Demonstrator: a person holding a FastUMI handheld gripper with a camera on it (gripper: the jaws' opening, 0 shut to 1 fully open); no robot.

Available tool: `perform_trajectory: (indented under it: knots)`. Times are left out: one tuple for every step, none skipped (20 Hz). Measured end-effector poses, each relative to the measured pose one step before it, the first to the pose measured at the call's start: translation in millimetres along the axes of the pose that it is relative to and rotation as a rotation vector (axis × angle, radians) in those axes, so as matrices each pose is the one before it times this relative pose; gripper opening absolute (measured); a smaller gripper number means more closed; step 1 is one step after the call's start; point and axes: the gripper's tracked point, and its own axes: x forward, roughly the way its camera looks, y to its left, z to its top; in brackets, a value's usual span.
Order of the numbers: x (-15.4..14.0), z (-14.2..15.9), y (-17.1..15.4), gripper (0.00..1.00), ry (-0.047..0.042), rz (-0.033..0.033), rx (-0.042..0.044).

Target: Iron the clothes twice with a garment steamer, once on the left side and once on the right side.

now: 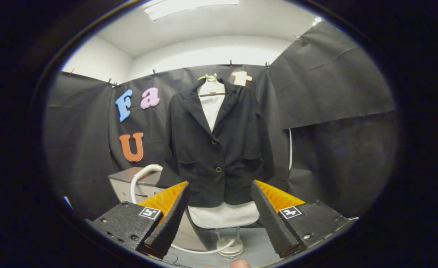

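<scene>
Beyond the wide-open, empty tongs (219,219) hangs the black jacket (217,149).

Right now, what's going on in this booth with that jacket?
A person is holding a two-finger gripper, open and empty, pointed at a black jacket hanging over a white garment on a hanger. A white steamer hose curves past a grey cabinet beside the jacket. The fingers touch nothing, so no steaming is under way.
</scene>
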Motion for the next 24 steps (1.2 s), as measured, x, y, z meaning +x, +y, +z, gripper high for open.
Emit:
perform_trajectory:
  knots:
    - [-0.05,-7.95,-2.33,1.00,0.01187,-0.00500,0.00467]
    - [-0.64,-5.22,-0.57,1.00,0.00719,0.00101,0.00696]
    - [-0.40,-2.08,0.95,1.00,-0.00348,0.00443,0.00618]
    - [-0.02,0.42,0.62,1.00,-0.01450,0.00276,0.00244]
    - [1.04,-1.30,1.61,1.00,-0.01504,0.00505,-0.00412]
    - [0.86,-4.43,0.51,1.00,-0.00446,0.00018,-0.00558]
    - [0.68,-6.53,2.49,1.00,-0.00075,0.00586,-0.00284]
    - [0.53,-6.93,0.15,1.00,0.00779,-0.00273,-0.00064]
    - [0.31,-6.36,2.37,1.00,0.00295,0.00388,0.00381]
    - [-0.07,-5.73,0.36,1.00,0.00464,-0.00672,0.00243]
    - [0.66,-4.91,2.23,1.00,0.00145,0.00013,0.00229]
    - [0.92,-3.07,2.19,1.00,-0.00205,-0.00863,0.00104]
    - [2.01,-3.58,1.84,1.00,0.00229,-0.00729,-0.00192]
    - [1.69,-2.67,4.01,1.00,0.00373,-0.00869,-0.00383]
    - [2.23,-2.10,6.25,1.00,0.00322,-0.00156,-0.00360]
    - [2.71,-0.78,9.10,1.00,0.00409,0.00193,-0.00387]
    - [2.51,-0.11,11.14,1.00,0.00187,0.00911,-0.00337]
    - [3.07,1.48,14.15,1.00,-0.00129,0.01368,-0.00219]
    - [5.84,-2.13,11.42,1.00,0.00994,0.00835,0.00330]
    - [5.19,-0.78,18.31,1.00,0.01080,0.02992,0.00919]
    - [6.61,-2.24,19.41,1.00,0.01846,0.02733,0.01051]
    - [8.68,0.67,19.62,1.00,0.01361,0.03808,0.01231]
    - [11.09,2.32,18.50,1.00,0.00766,0.03512,0.00828]
    - [12.47,5.21,16.51,1.00,-0.00017,0.03082,0.00527]
